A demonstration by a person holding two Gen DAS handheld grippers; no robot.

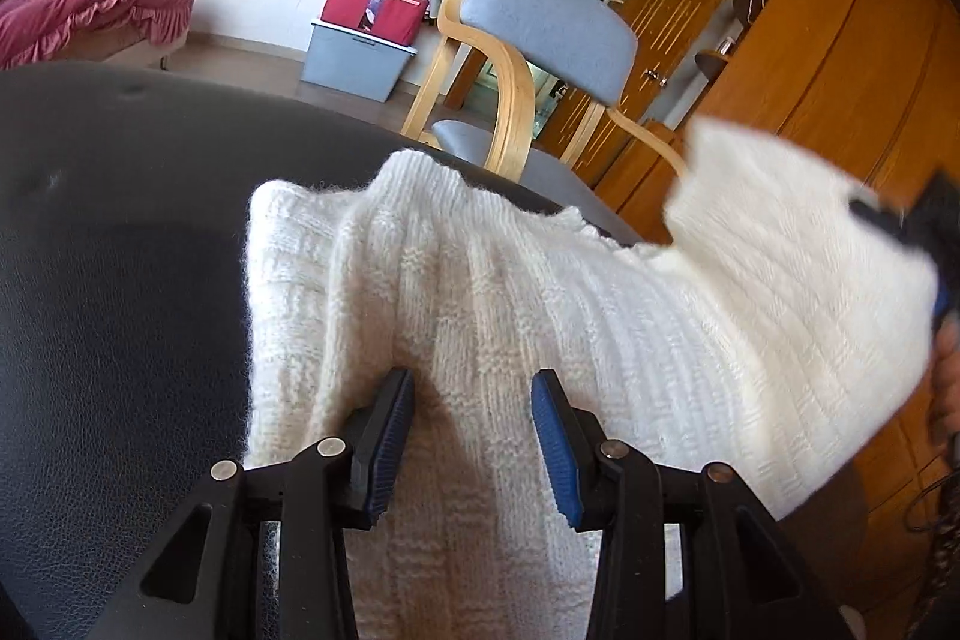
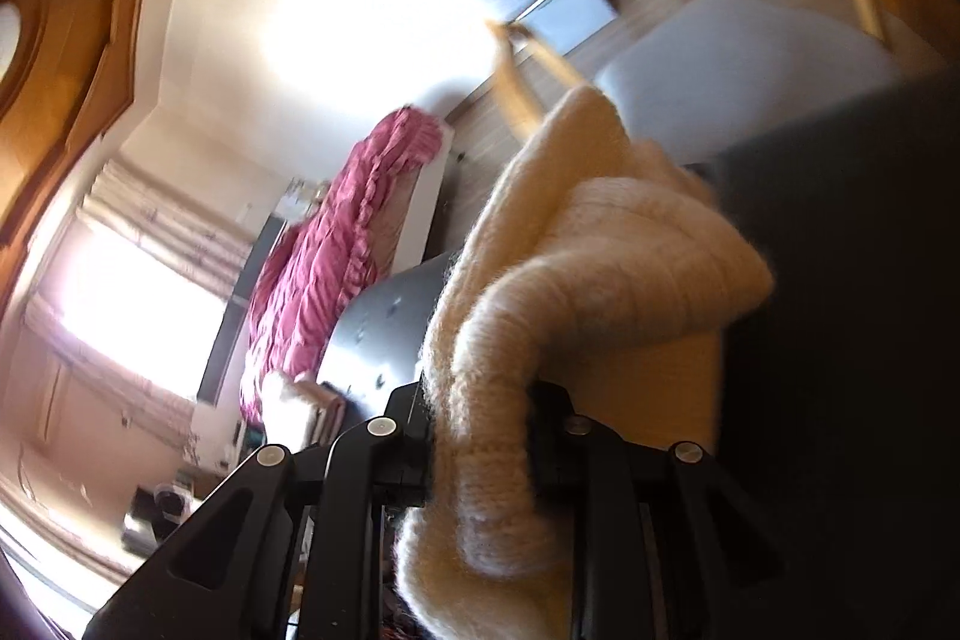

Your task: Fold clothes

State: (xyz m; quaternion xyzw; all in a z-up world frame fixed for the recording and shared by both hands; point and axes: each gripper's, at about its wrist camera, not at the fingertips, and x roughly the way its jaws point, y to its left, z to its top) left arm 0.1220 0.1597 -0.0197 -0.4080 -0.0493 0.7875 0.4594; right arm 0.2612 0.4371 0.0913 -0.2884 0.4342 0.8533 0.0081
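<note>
Working over a black, leather-grained table (image 1: 120, 280) in a bright room. Facing, beyond the left claw (image 1: 474, 400), a grey chair (image 1: 540, 22) with bent wood arms just past the table's far edge. Showing a wood wardrobe (image 1: 840, 40) to the right of that claw. Showing also a red box (image 1: 372, 7) on a grey bin (image 1: 354, 64) far ahead against the white wall, and pink bedding (image 1: 90, 10) far ahead to the left. Glaring through a window (image 2: 138, 304) well to the left of the right claw (image 2: 480, 436).

Pinching the white knit sweater (image 1: 540, 292) with the left claw, pads standing about half apart with a thick fold filling the gap. Draping over that claw's left finger (image 1: 390, 400) and spreading ahead of it toward the far edge. Stretching up and to the right, off the table, to the blurred right claw (image 1: 918, 232) with a hand (image 1: 948, 370) behind it. Clamping narrowly with the right claw on a bunched roll of the sweater (image 2: 570, 280), cloth trailing ahead and down between the fingers.

Leaving bare table wide to the left of the left claw. Crossing the table's far edge with the knit ahead and to the right, close to the chair seat. Hanging past the table's right side, over wood floor, near the right claw.
</note>
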